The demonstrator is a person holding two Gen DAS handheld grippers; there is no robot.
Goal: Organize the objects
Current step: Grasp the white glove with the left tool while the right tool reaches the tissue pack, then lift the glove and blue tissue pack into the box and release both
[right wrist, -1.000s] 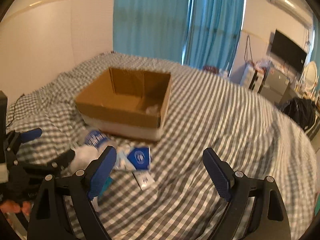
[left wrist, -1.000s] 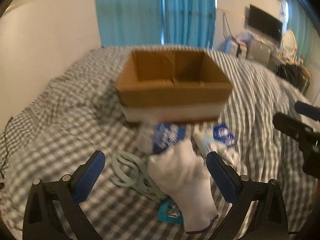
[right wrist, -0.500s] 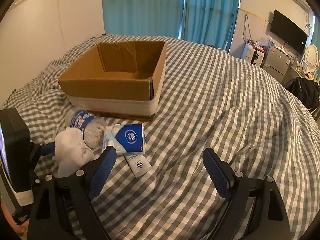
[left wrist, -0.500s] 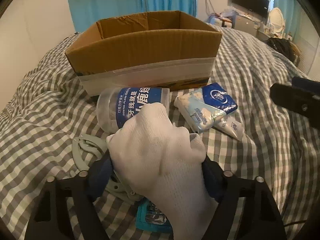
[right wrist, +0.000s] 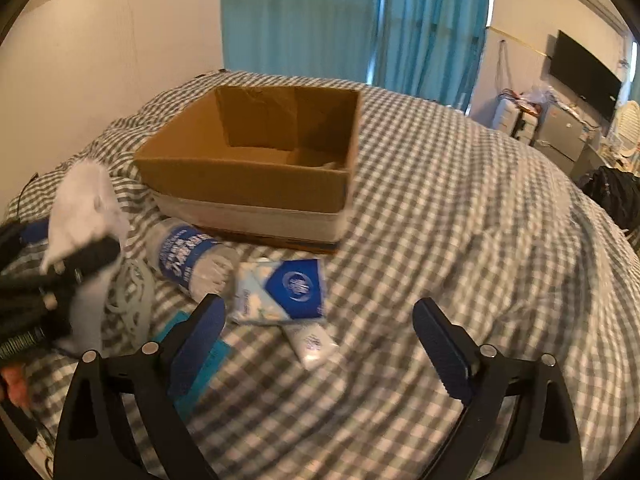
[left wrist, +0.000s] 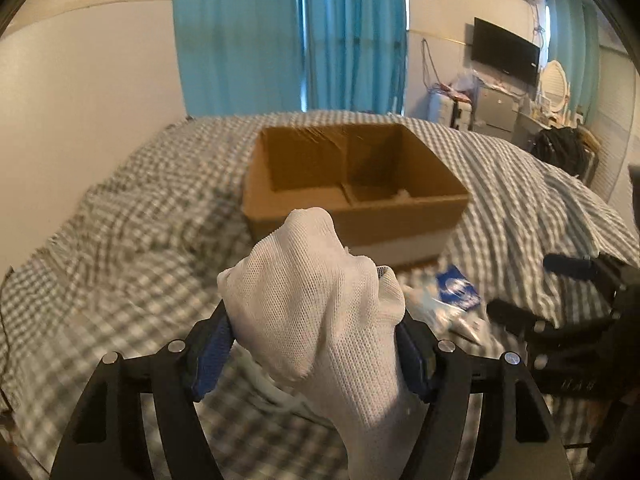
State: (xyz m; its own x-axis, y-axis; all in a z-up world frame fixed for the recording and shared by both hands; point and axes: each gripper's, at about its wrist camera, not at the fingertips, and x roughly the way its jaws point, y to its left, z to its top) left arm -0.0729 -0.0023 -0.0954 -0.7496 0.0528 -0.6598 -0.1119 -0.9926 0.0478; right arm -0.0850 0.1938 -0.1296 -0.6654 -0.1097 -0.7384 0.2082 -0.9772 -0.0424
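left gripper [left wrist: 316, 344] is clamped on a bunched-up white mesh sock [left wrist: 320, 312] near the cardboard box [left wrist: 352, 184], right gripper [right wrist: 320, 344] spread wide, holding nothing

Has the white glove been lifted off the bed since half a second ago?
Yes. The left gripper, shut on the white glove, has raised it; the glove's top now overlaps the cardboard box front.
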